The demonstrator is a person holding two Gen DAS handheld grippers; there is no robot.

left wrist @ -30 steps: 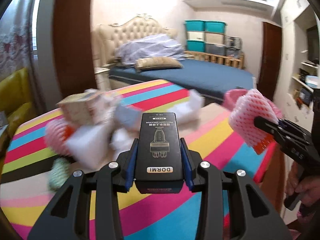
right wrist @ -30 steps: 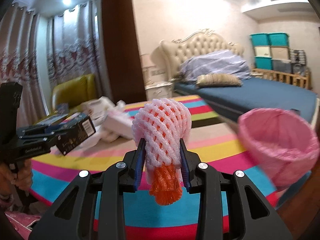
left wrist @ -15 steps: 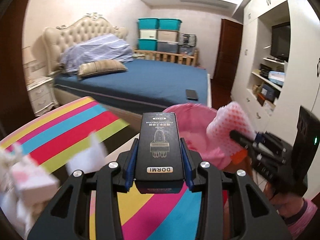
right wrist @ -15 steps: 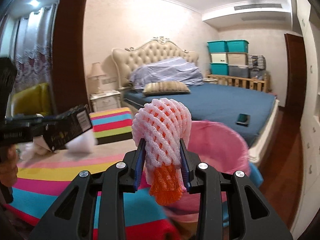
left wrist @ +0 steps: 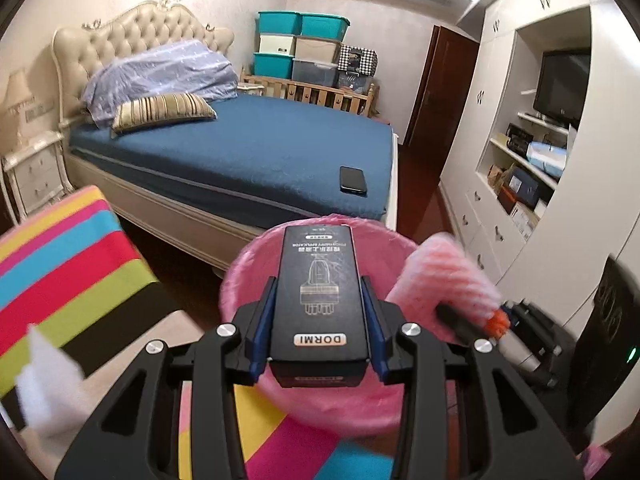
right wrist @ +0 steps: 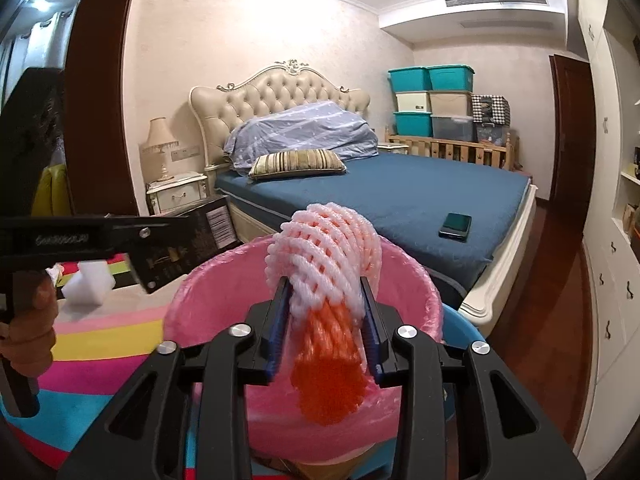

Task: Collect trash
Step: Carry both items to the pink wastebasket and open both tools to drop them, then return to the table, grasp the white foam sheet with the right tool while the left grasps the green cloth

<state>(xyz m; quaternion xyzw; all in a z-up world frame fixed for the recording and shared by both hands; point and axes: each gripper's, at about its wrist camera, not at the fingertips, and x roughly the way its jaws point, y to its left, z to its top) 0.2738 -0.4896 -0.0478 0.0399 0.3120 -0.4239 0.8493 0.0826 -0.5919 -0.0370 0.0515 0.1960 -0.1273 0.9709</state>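
A black DORMI box sits clamped in my left gripper, which is shut on it and holds it over a bin with a pink liner. The right gripper carries a pink-white foam fruit net with an orange net hanging from it. Its jaws are opening, with the net still filling the gap and touching both pads, right above the pink-lined bin. The right wrist view shows the left gripper with the box at the bin's left rim. The left wrist view shows the foam net blurred at the right rim.
The bin stands at the edge of a table with a rainbow-striped cloth. White foam scraps lie on it. Behind is a bed with a blue sheet and a phone. White cabinets line the right side.
Both grippers swung right from the trash pile on the table to over the pink bin. The right fingers have parted slightly and the foam net has sagged a little.
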